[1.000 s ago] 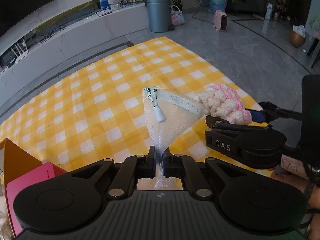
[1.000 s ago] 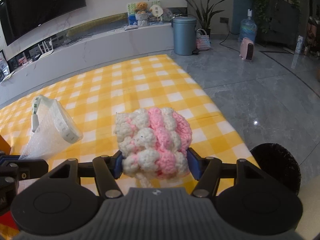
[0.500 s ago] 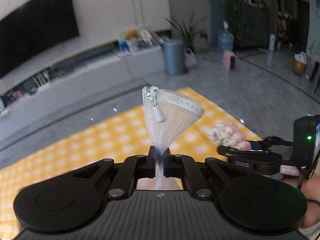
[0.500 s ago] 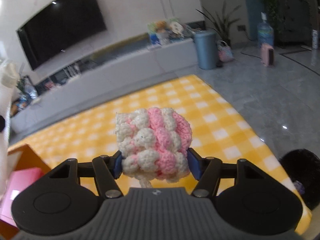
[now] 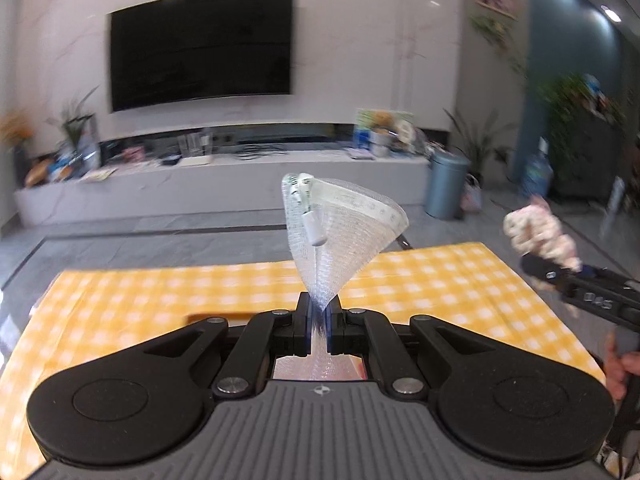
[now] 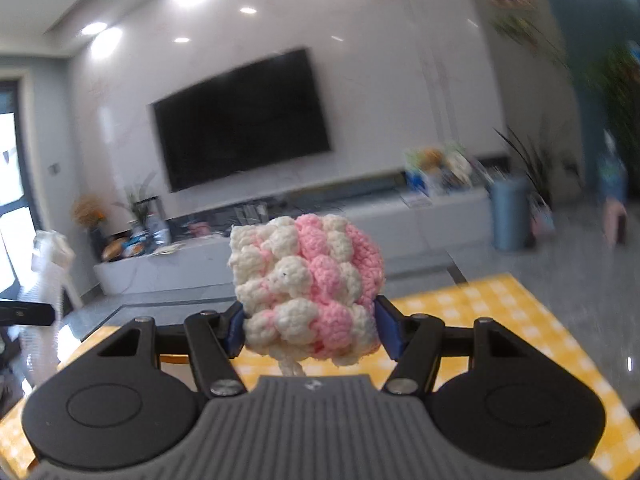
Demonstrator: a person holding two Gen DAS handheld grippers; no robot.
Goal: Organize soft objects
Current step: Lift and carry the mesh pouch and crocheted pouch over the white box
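Note:
My left gripper [image 5: 319, 316] is shut on a clear bubble-wrap pouch [image 5: 340, 232] with a white zipper strip; the pouch fans out upward above the jaws. My right gripper [image 6: 310, 326] is shut on a pink and white crocheted pouch [image 6: 308, 284], held high above the yellow checked cloth [image 6: 500, 312]. The right gripper with the crocheted pouch [image 5: 540, 236] also shows at the right edge of the left wrist view. The bubble-wrap pouch [image 6: 50, 264] shows blurred at the left edge of the right wrist view.
The yellow checked cloth [image 5: 160, 300] covers the table below both grippers. An orange box edge [image 5: 216, 316] shows just behind the left gripper's fingers. Beyond are a TV wall [image 5: 200, 48], a low white console [image 5: 224, 188] and a grey bin [image 5: 446, 186].
Both grippers have lifted and tilted up with their pouches still held. The views now look across the room at the TV wall instead of down at the cloth.

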